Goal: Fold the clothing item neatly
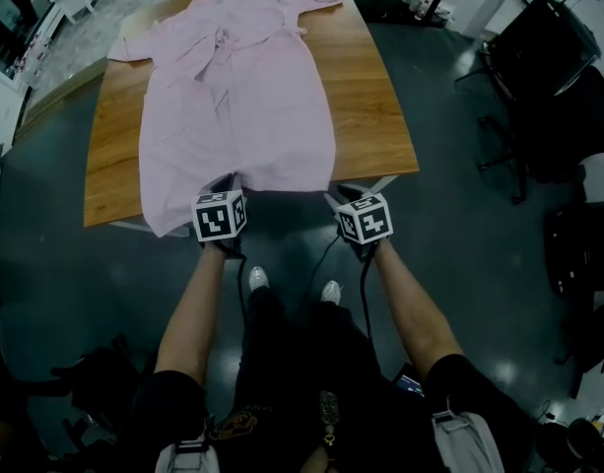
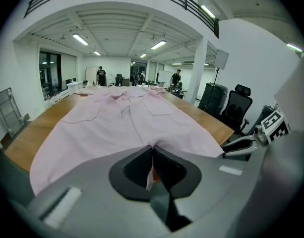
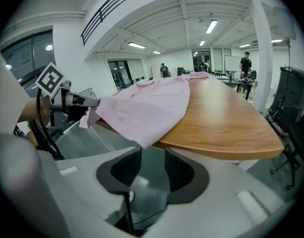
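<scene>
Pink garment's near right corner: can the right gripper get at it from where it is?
Probably yes. The right gripper has its jaws apart and empty, and the pink garment hangs a corner off the table edge just ahead of them, with nothing between.

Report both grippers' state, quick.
Left gripper: closed on the hem of the pink garment.
Right gripper: open, holding nothing; the garment's corner hangs just beyond its jaws.
</scene>
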Motion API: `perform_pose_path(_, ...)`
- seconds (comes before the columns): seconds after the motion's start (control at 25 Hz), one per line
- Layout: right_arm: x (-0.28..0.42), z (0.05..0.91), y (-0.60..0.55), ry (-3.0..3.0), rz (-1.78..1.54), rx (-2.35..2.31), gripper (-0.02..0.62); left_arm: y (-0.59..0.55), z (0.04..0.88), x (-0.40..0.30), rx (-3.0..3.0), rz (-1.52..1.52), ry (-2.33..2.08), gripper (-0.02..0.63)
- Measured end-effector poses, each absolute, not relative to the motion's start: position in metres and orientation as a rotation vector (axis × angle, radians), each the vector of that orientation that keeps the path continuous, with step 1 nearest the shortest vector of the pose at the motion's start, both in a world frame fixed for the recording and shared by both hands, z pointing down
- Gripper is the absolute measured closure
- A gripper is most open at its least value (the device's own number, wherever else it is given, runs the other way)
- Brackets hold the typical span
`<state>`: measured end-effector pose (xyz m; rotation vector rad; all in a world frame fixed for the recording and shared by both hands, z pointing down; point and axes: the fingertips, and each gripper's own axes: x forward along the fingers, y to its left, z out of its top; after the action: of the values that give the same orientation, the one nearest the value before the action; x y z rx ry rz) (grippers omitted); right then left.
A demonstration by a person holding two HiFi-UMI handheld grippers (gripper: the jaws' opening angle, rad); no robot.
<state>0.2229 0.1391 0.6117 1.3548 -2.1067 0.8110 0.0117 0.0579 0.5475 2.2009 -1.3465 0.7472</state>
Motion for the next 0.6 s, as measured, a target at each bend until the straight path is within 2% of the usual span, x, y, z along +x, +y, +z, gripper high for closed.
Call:
perform_pose_path(0.08, 0.218, 0.612, 0.137, -2.108, 0.813, 1.355, 0.447, 0.051, 0.545, 0.007, 2.200, 0.736, -1.345, 0.589)
perform_pose_path(0.36, 0.189, 0.621, 0.129, -2.100, 0.819, 1.363, 0.446, 0.039, 0.534, 0.009, 2.234, 0.722, -1.278, 0.589)
perform_pose_path(0.6, 0.202, 0.615, 0.121, -2.054, 0.767, 1.443, 0.577, 0.043, 0.540, 0.008, 2.239, 0.741, -1.237, 0.589)
